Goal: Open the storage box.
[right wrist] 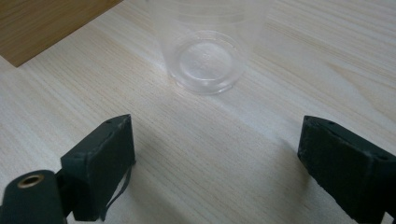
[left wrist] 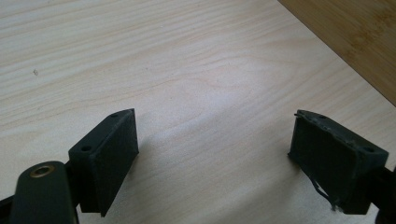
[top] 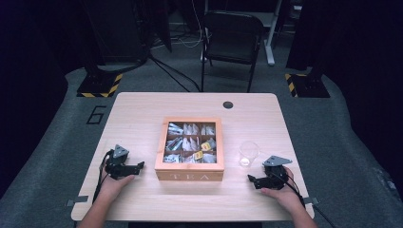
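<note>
scene: light wood desk with an open wooden tea box in the middle and a clear plastic cup just to its right.
cup position: upright, apart from the box wall, nearest your right claw; in the right gripper view the cup stands straight ahead of the jaws, not yet between them.
right claw: jaws spread wide, nothing between them, resting low on the desk near the front edge.
left claw: your left claw is also wide open and empty, on the desk left of the box; in the left gripper view there is bare wood between the jaws and the box side at the upper right.
cup handling: looks thin-walled and very light, so expect it to tip or skid if you nudge it; wall likely flexes and may crack under a hard squeeze; smooth plastic, likely slippery.
where to grip: take it across the lower to middle wall, near the stiffer base, jaws on opposite sides, gentle close.
box contents: compartments hold paper tea sachets, a couple with yellow tags; light, soft, flat, so pinch one by an upstanding edge.
risk: cup stands close to the box wall, little room on that side for a jaw.
</note>
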`<action>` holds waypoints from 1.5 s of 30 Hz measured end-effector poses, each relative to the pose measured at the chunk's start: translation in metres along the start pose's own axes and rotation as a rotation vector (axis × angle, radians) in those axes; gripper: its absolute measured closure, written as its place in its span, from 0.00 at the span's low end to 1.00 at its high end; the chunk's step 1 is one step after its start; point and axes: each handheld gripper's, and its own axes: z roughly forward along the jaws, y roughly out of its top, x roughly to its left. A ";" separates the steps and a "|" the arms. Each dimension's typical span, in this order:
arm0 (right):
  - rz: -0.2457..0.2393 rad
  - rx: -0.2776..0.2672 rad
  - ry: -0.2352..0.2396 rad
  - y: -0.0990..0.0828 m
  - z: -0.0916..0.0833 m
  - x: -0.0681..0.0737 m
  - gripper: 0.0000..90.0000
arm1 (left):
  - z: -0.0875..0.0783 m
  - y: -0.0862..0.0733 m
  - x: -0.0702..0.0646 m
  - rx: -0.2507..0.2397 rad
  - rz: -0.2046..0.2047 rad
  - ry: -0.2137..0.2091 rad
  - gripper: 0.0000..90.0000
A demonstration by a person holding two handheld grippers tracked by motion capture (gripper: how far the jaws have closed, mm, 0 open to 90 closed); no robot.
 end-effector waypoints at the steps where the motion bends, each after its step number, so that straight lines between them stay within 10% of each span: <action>1: -0.006 -0.001 -0.001 0.000 0.000 0.000 0.13 | 0.000 0.000 0.000 0.000 0.000 0.000 0.17; 32: 0.014 0.007 0.003 0.006 -0.003 0.004 0.41 | -0.001 -0.001 -0.001 -0.020 -0.011 0.010 0.24; 45: -0.035 -0.016 -0.022 0.014 -0.015 0.013 0.44 | -0.015 0.002 -0.005 -0.048 -0.048 -0.063 0.37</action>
